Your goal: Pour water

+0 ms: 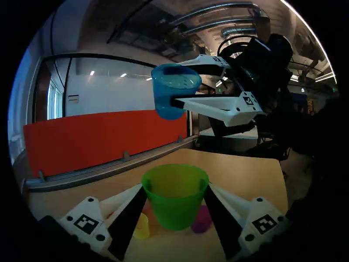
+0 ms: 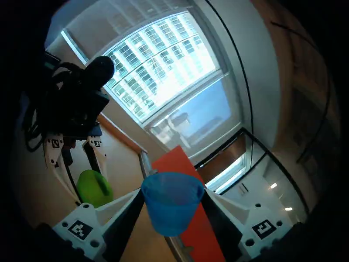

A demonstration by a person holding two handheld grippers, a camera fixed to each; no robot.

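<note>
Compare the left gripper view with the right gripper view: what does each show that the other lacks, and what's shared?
Left gripper view: a yellow cup and a purple cup beyond the green cup. Right gripper view: a gridded window. Both: the green cup in the left hand-held gripper, the blue cup in the right hand-held gripper, the orange panel.

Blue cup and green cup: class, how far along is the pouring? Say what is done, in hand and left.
Done: the left gripper is shut on the green cup, the right gripper on the blue cup. In hand: the blue cup hangs higher than the green one and beyond it. Left: tipping it over the green cup; no stream shows, and water inside cannot be told.
</note>
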